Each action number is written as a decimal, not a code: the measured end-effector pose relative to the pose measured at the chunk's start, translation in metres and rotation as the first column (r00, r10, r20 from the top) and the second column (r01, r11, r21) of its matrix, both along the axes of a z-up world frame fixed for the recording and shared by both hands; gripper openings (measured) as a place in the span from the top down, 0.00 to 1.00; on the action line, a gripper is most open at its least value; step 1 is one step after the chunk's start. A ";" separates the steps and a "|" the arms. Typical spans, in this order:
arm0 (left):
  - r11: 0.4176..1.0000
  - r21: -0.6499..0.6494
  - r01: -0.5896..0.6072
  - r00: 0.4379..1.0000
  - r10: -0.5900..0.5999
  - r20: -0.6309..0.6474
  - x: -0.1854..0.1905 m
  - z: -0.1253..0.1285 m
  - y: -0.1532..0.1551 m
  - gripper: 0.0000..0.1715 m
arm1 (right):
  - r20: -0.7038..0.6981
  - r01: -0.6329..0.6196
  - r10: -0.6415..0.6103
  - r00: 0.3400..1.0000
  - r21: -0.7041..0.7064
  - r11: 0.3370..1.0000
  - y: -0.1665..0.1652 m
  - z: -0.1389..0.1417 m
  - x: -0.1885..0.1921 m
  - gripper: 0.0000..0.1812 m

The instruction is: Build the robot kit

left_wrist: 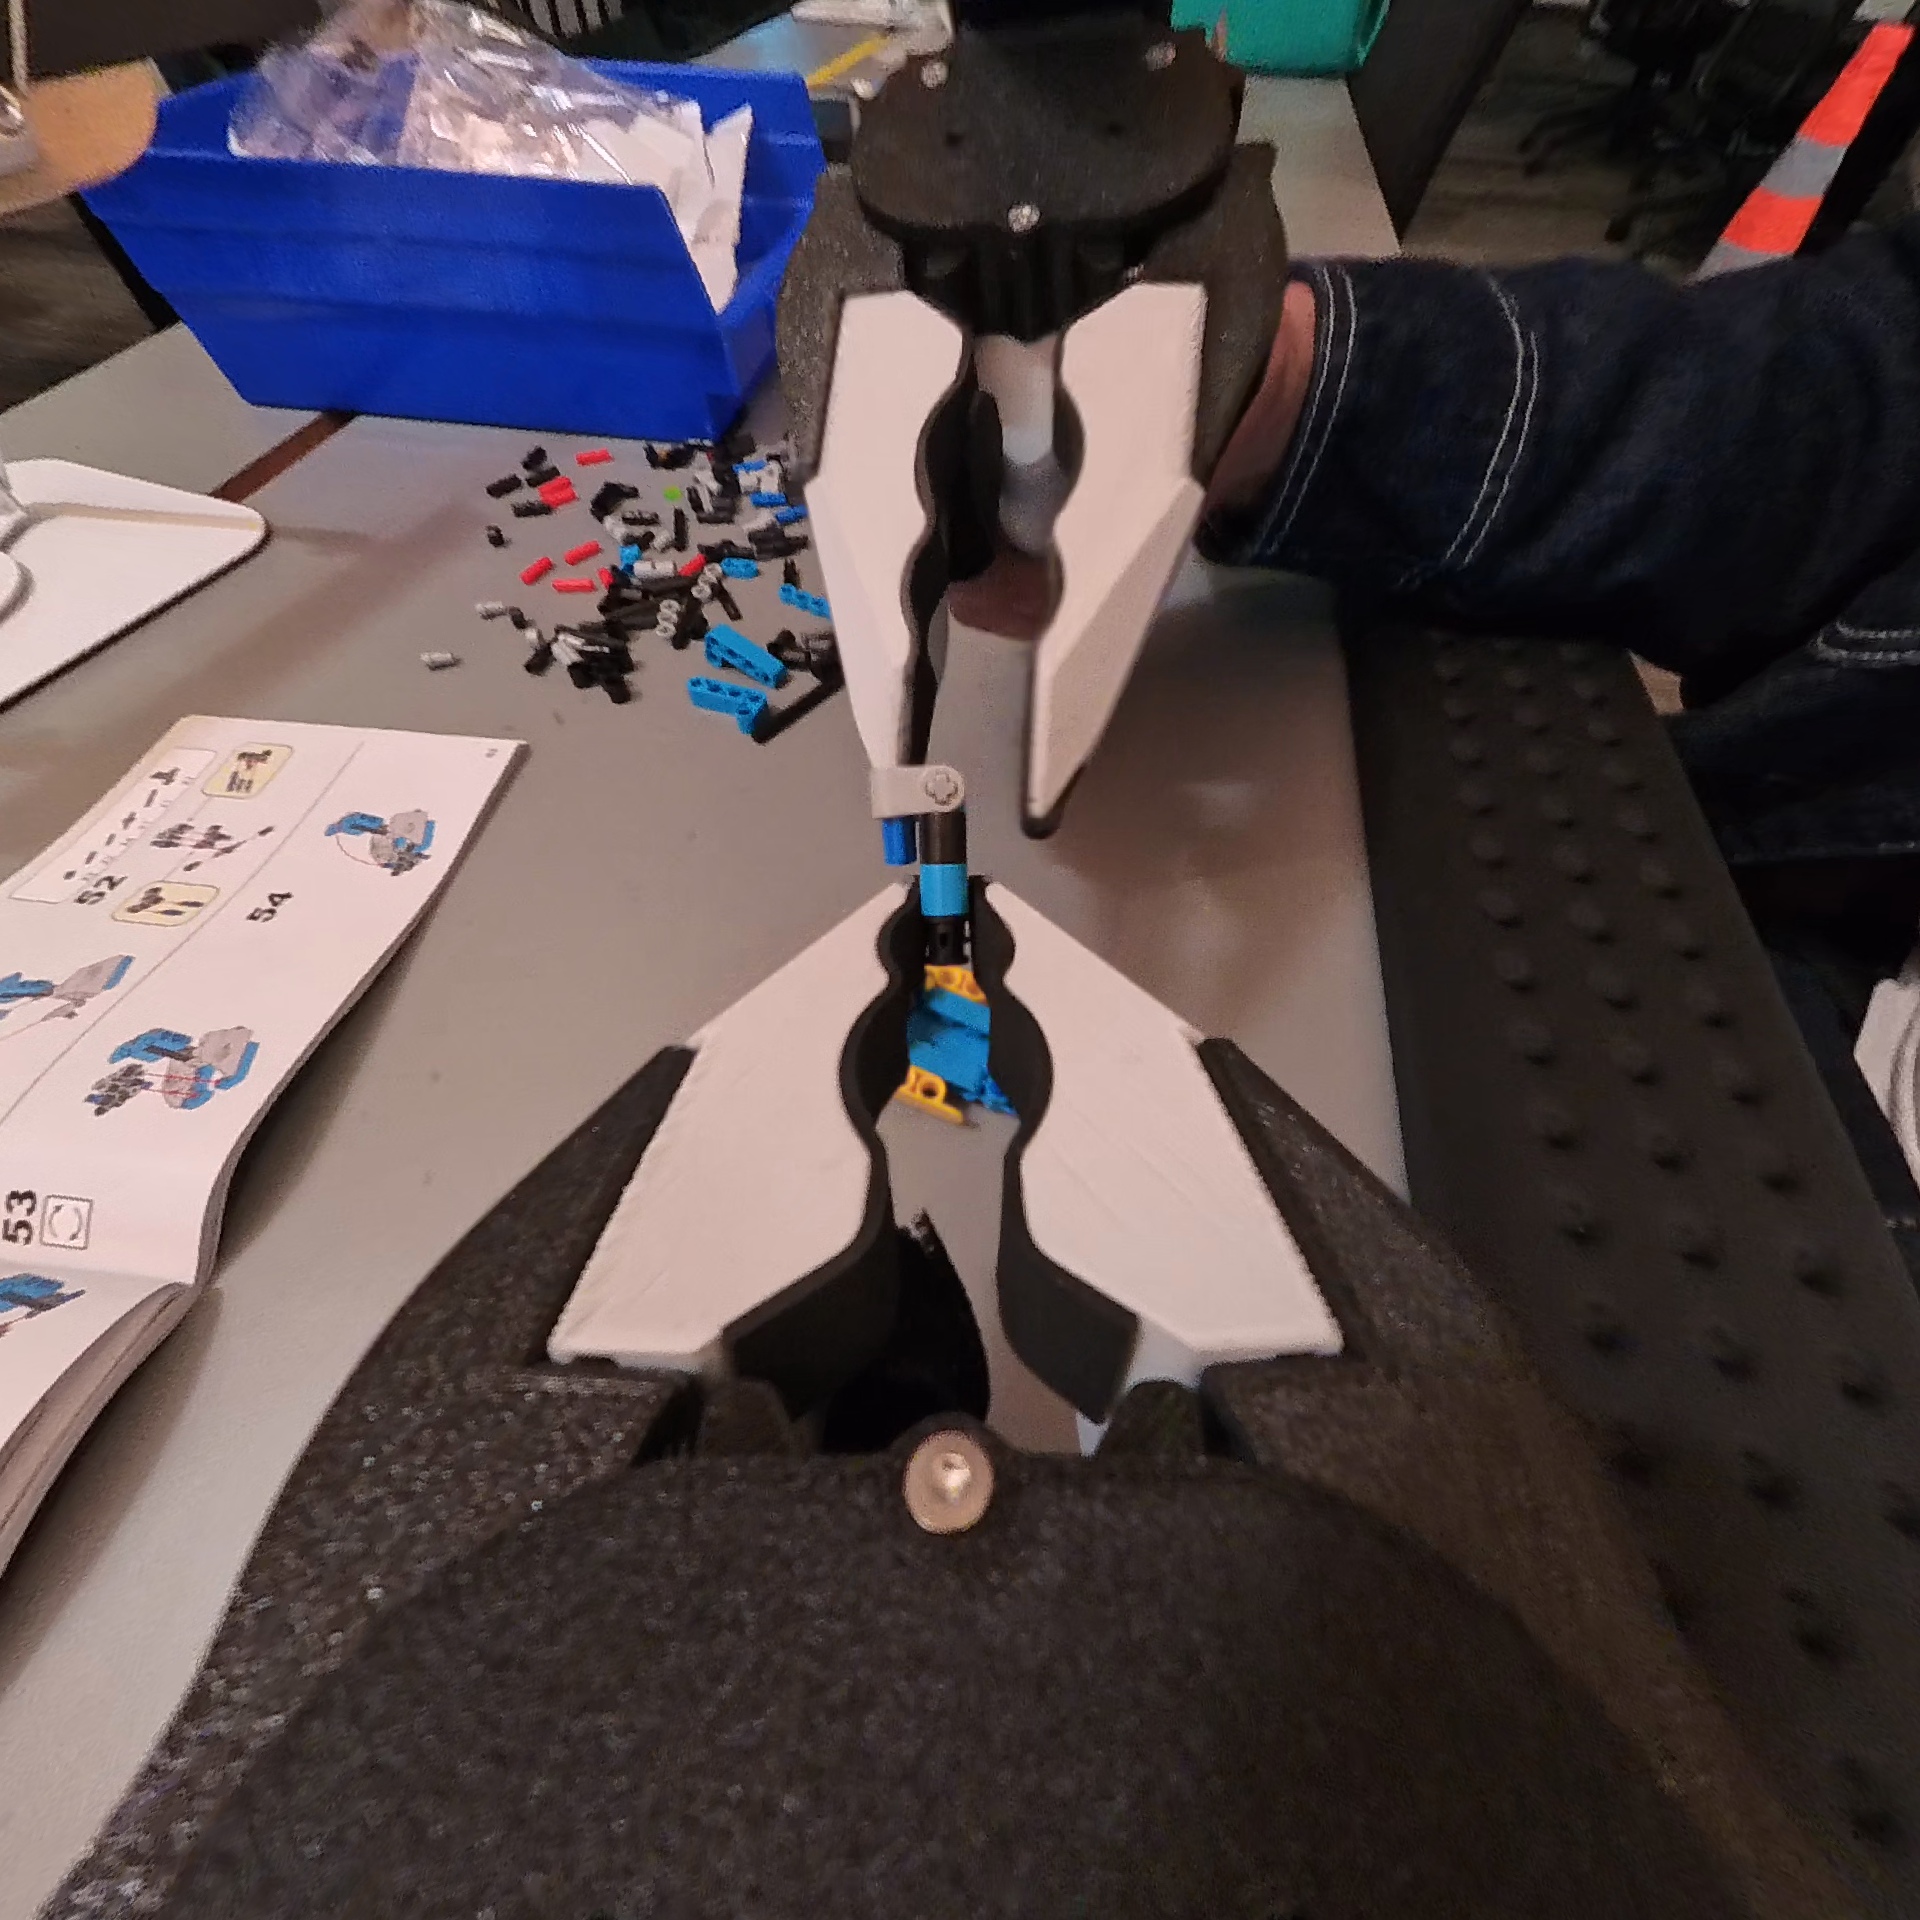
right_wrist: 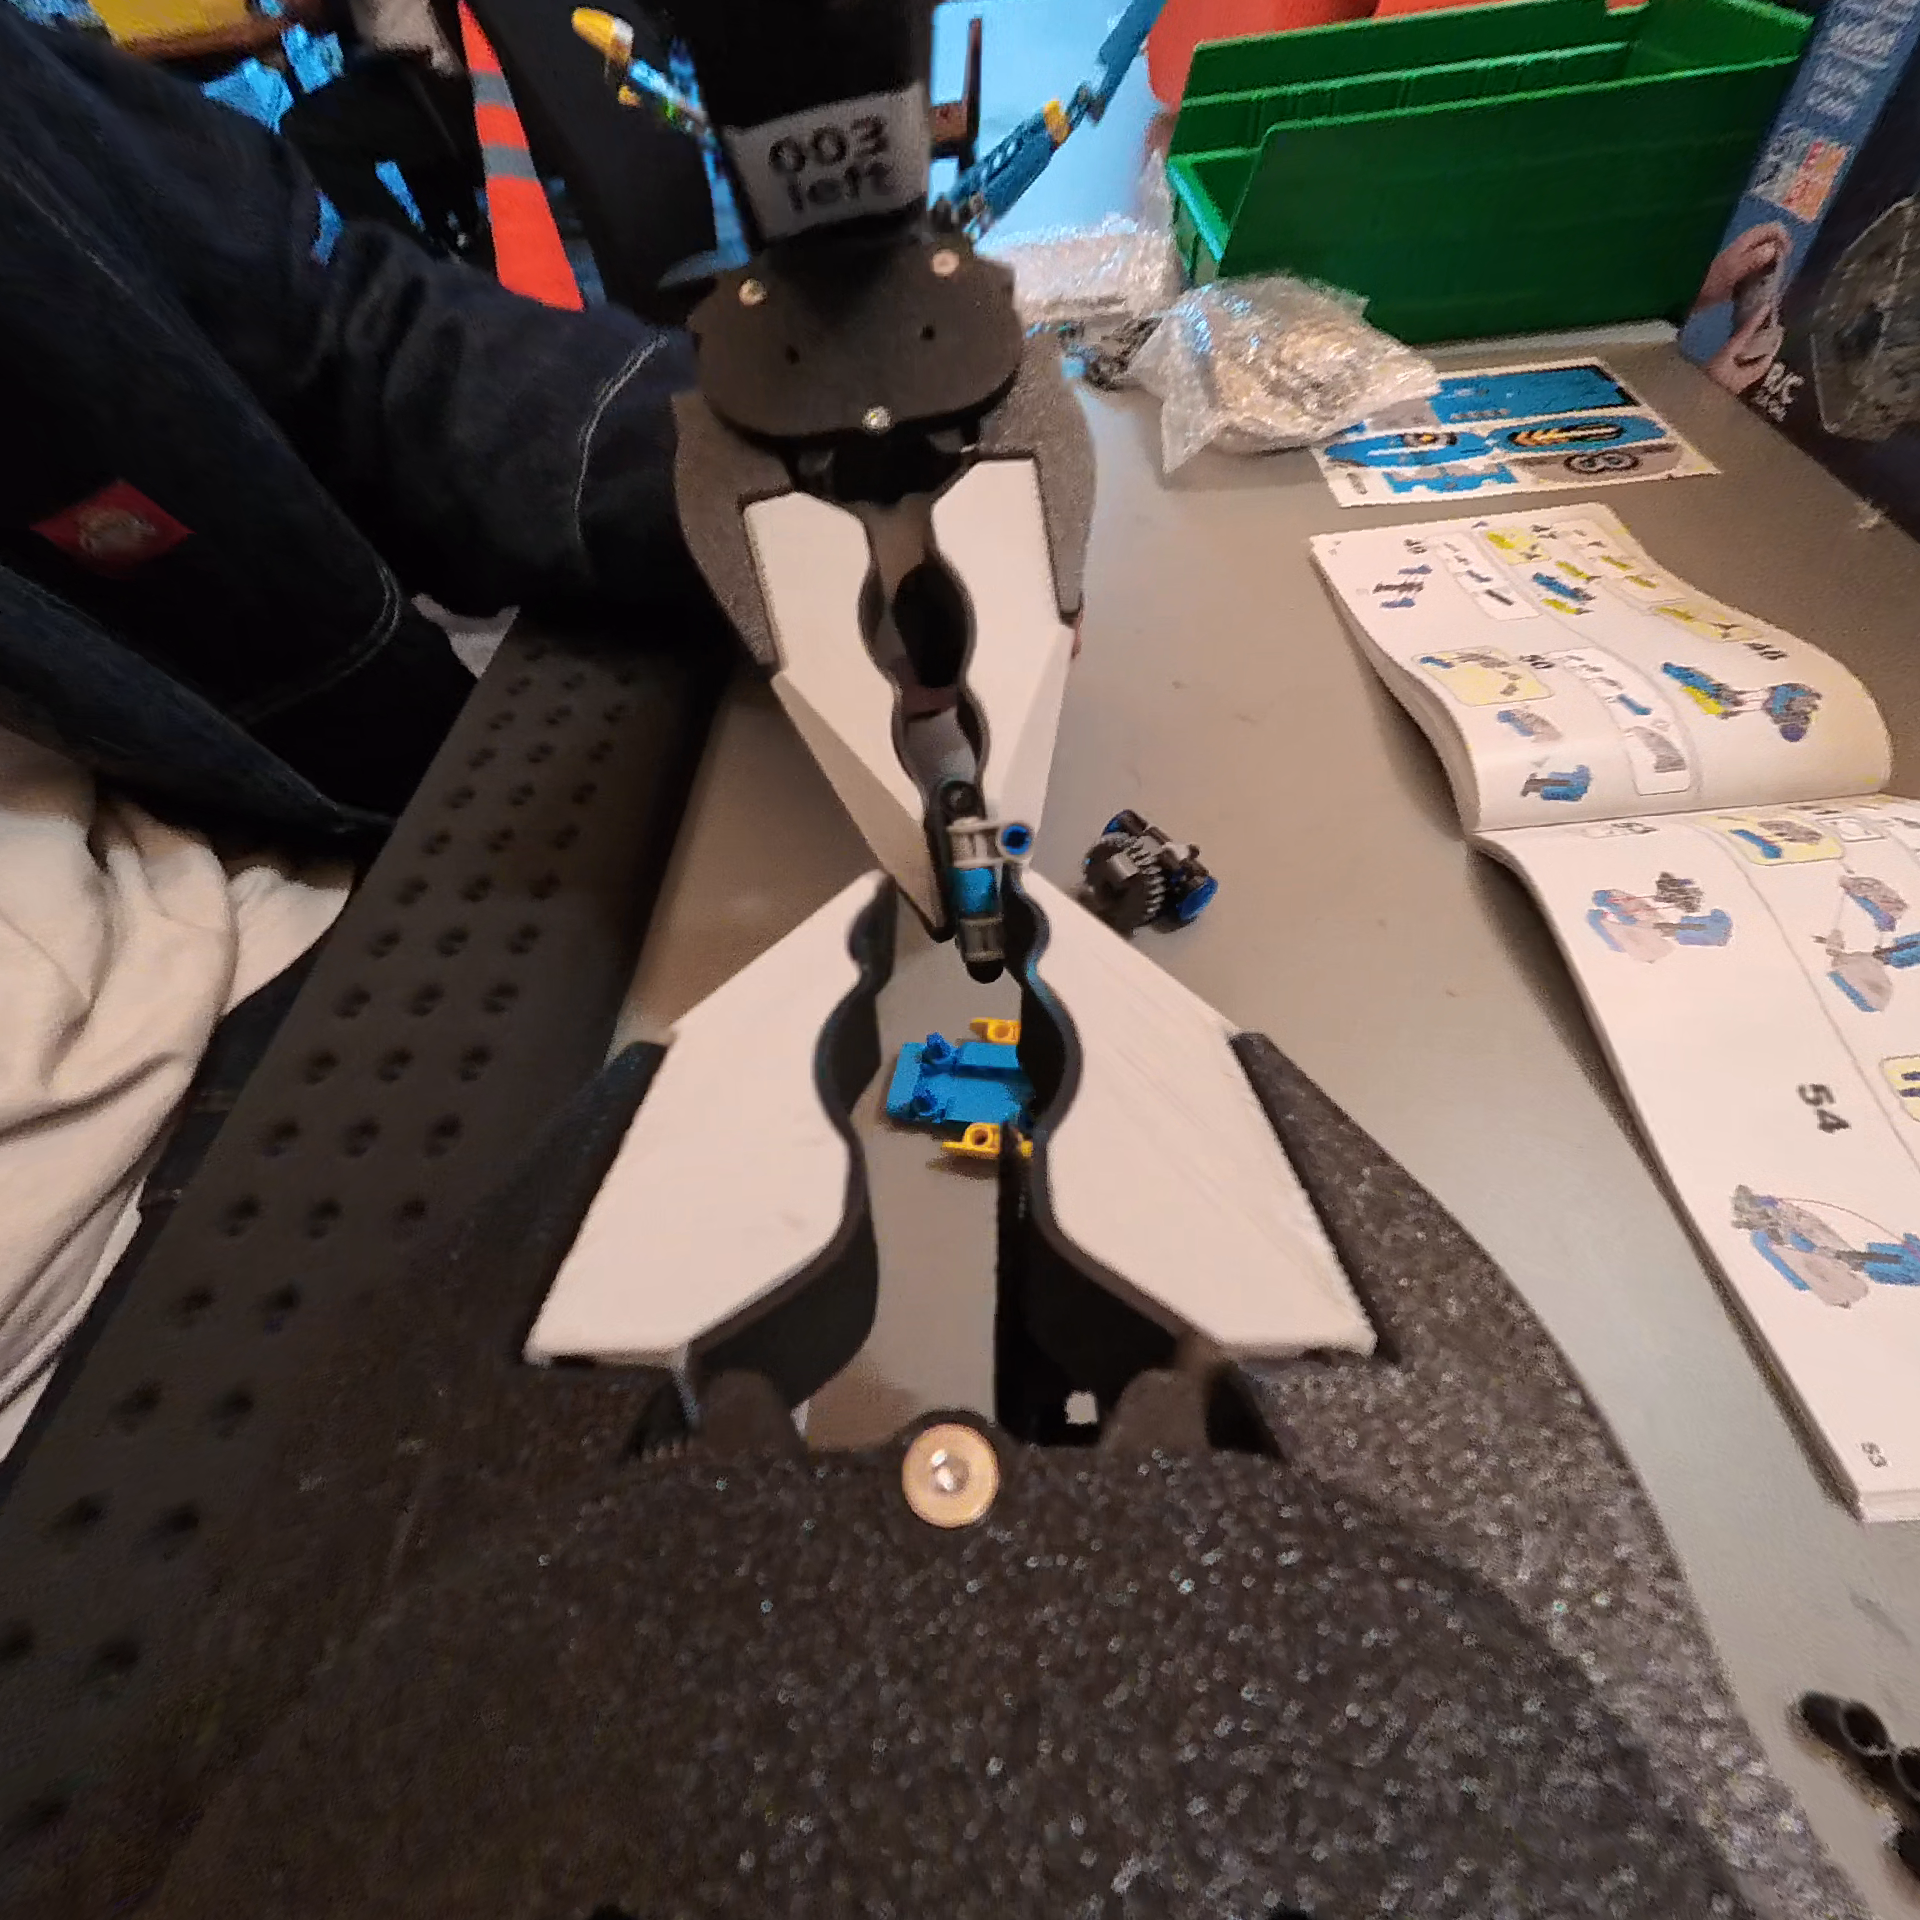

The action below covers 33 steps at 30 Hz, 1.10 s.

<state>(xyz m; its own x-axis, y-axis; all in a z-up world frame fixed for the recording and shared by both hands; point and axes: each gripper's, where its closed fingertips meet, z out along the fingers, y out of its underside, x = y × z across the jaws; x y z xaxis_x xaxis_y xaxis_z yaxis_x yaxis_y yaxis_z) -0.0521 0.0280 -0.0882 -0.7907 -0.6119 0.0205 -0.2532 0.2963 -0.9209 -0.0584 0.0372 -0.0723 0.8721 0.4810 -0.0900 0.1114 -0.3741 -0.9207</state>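
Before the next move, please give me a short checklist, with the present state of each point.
1. Left gripper shut on the small axle piece: ok.
2. Right gripper open, its fingers on both sides of the piece: ok.
3. Piece centred between the right fingers: not ok; the left wrist view shows it against one finger only.
4. Blue and yellow assembly lying on the table below, touched by neither gripper: ok.
5. Gear part apart from the fingers: ok.
6. Firmness of the left grip: cannot tell.

Workshop bench — parts bins [left_wrist: 447, 301], perforated board [left_wrist: 1621, 1039], loose building-kit pieces [left_wrist: 665, 592]
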 end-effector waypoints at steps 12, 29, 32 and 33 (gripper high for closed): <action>0.984 0.147 -0.104 0.994 0.097 0.050 0.011 -0.009 0.036 0.91 | 0.125 0.148 -0.143 0.982 -0.037 0.988 0.006 -0.009 0.023 0.96; 0.911 0.384 -0.149 0.983 0.179 -0.042 0.012 -0.071 0.076 0.77 | -0.083 0.320 -0.336 0.938 -0.163 0.933 0.022 -0.032 0.037 0.96; 0.900 0.406 -0.156 0.985 0.173 -0.005 0.017 -0.069 0.070 0.81 | -0.340 0.293 -0.344 0.875 -0.195 0.936 0.024 -0.023 0.037 0.96; 0.905 0.395 -0.157 0.985 0.174 -0.007 0.018 -0.067 0.068 0.81 | -0.412 0.288 -0.355 0.839 -0.217 0.933 0.024 -0.022 0.040 0.96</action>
